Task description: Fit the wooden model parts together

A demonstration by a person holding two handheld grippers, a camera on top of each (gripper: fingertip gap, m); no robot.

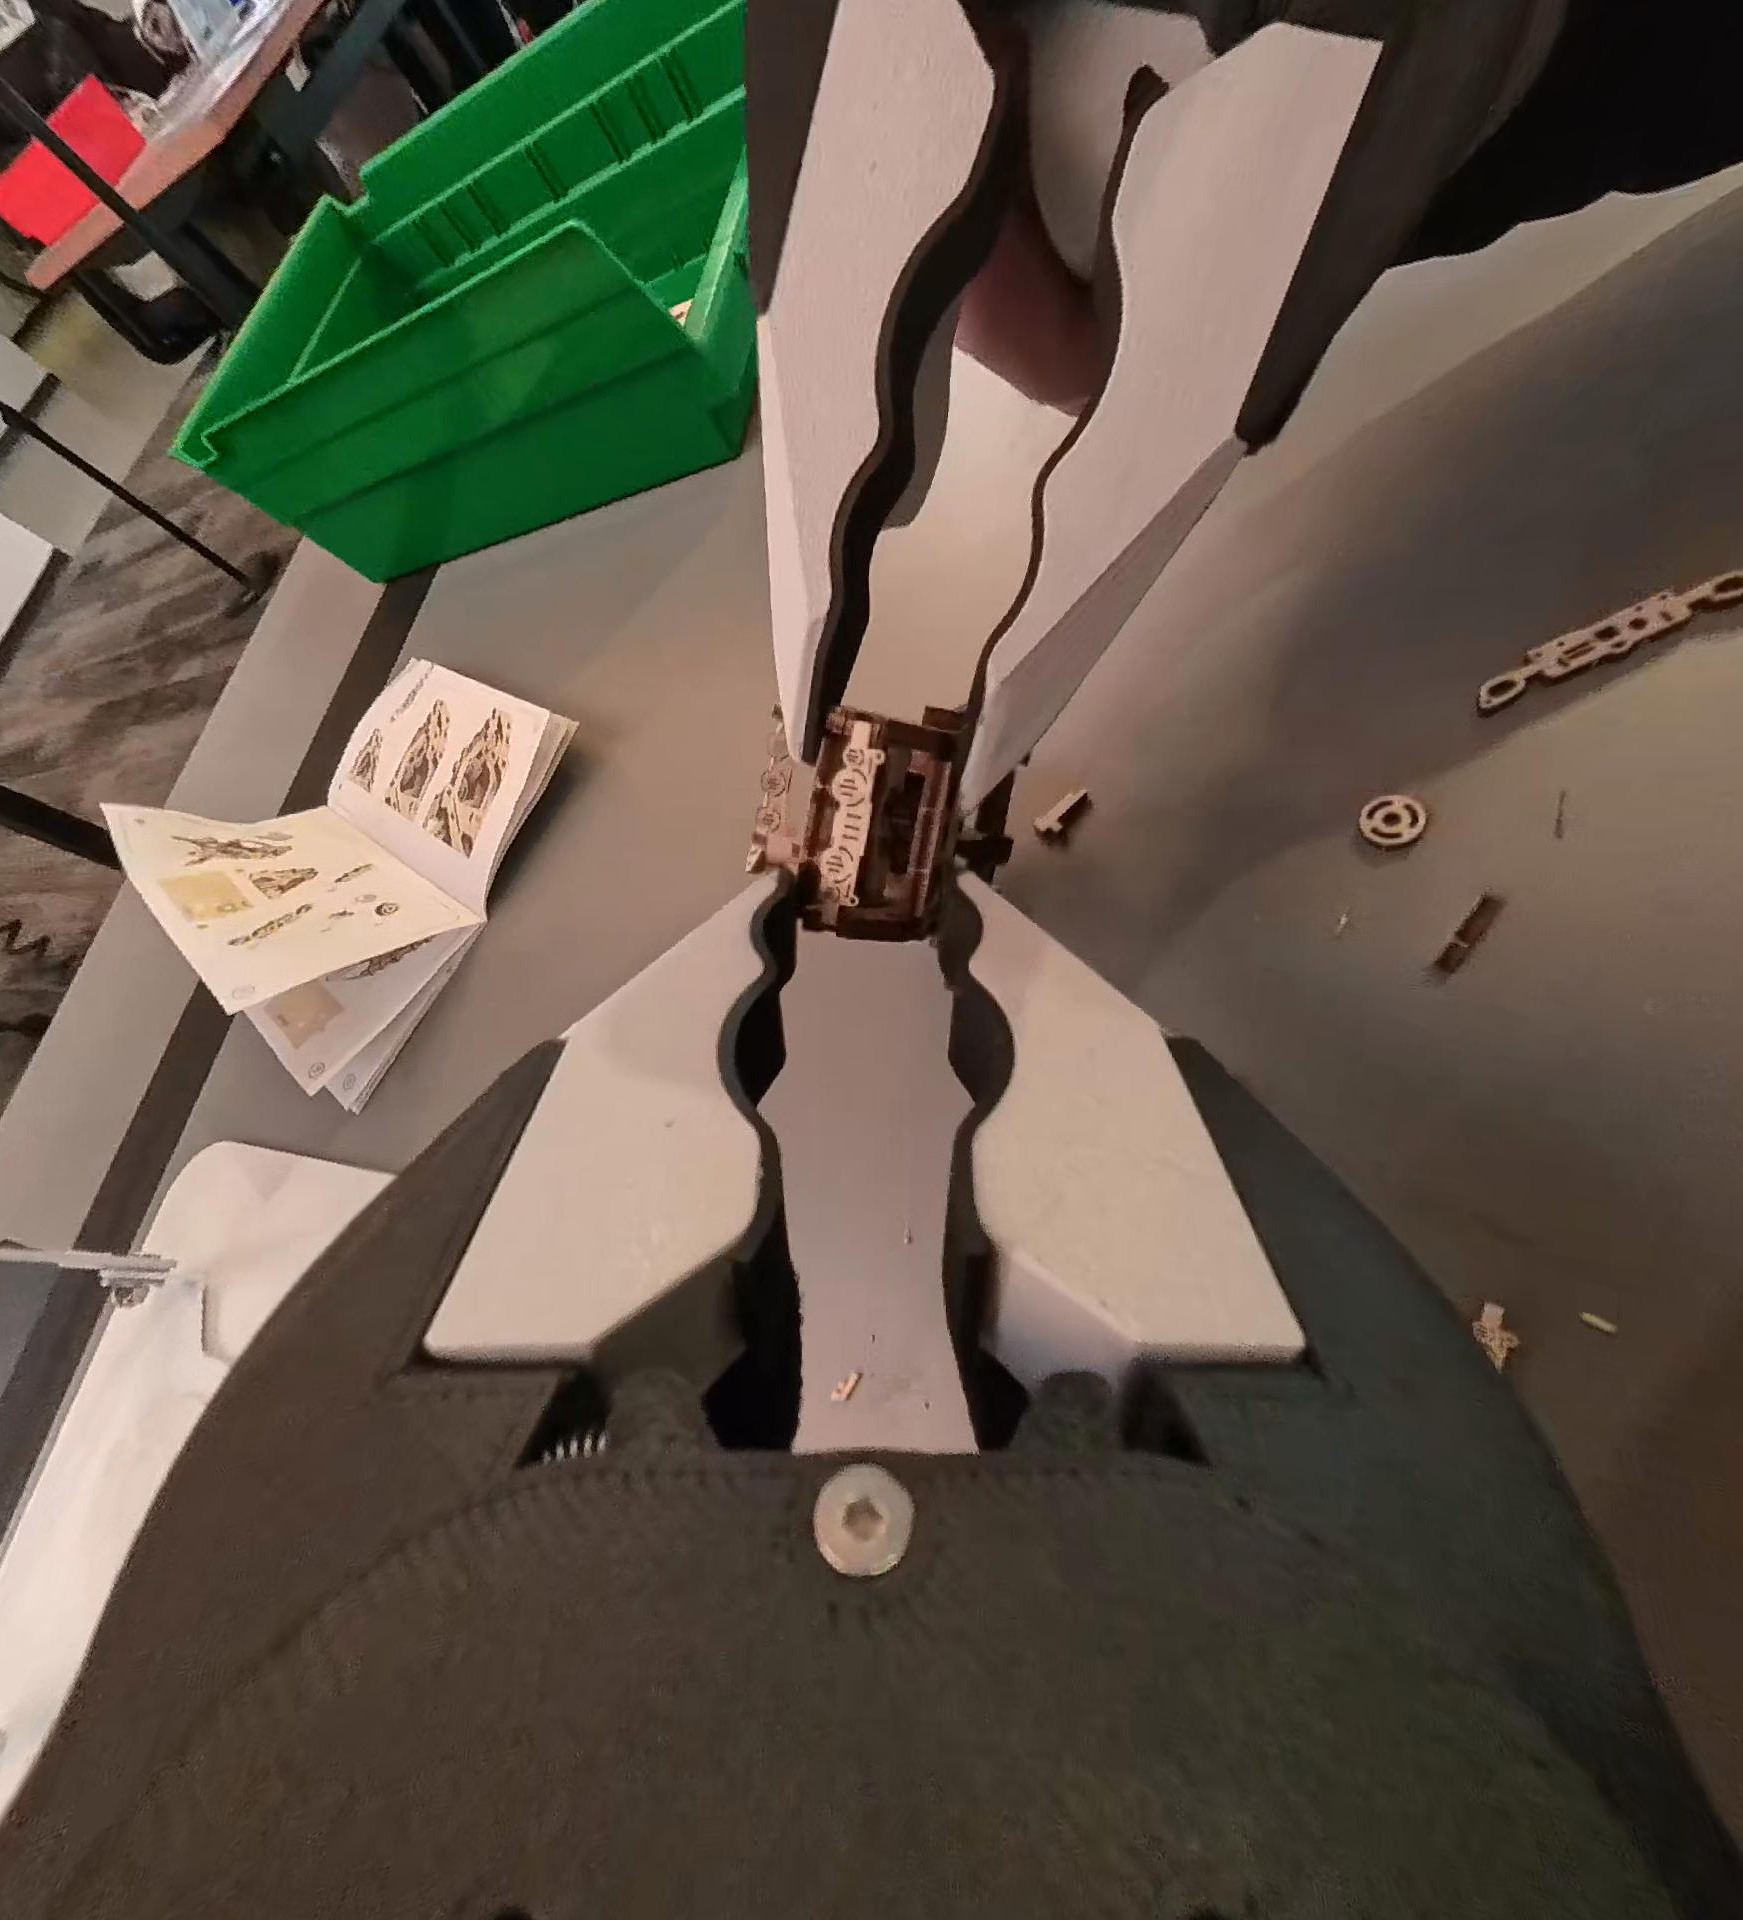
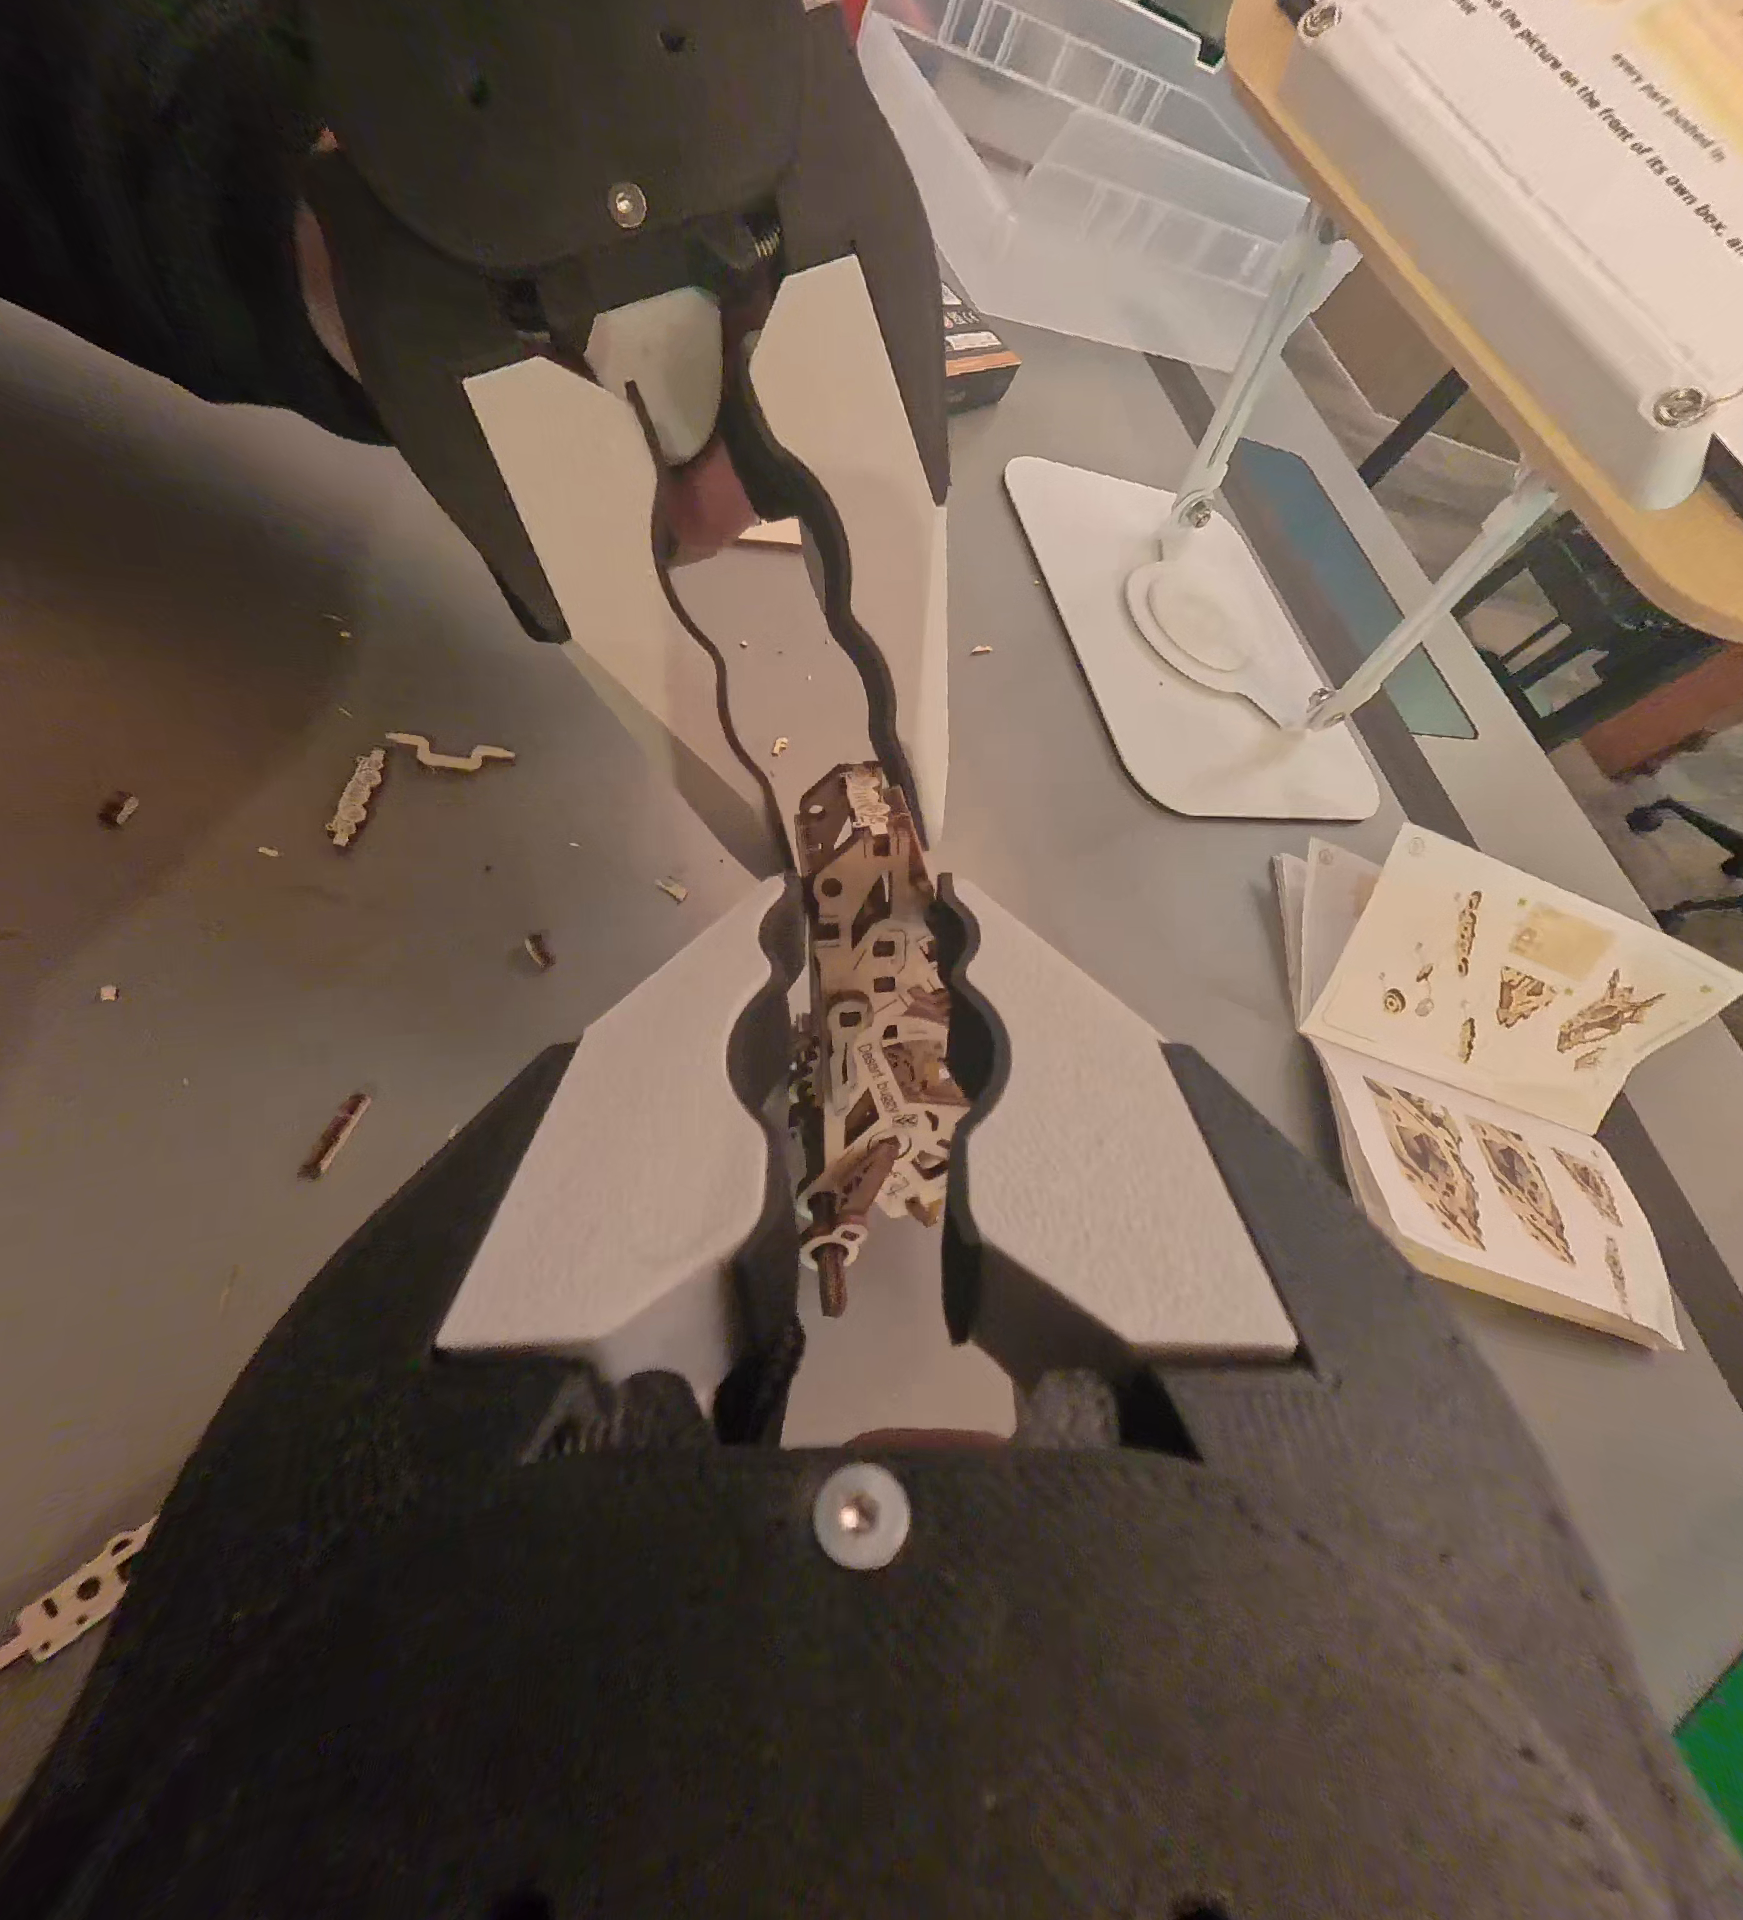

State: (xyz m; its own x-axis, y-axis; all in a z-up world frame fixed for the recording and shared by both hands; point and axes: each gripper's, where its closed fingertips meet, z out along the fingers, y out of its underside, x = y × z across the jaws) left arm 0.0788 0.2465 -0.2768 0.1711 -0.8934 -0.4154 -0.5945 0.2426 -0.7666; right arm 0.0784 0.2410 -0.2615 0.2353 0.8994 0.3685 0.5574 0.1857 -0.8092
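The two grippers meet tip to tip above the grey table, with the wooden model between them. The right gripper is closed on the model, which lies lengthwise between its fingers, one end sticking out past the tips. The left gripper pinches that end from the opposite side, so both are gripping the same model in the air over the middle of the table.

Loose wooden parts lie scattered on the table: a long flat strip, a small ring and short sticks. An open booklet lies near the table's edge, and a green bin stands at the corner beyond it. A white stand with a board on top is on the same edge.
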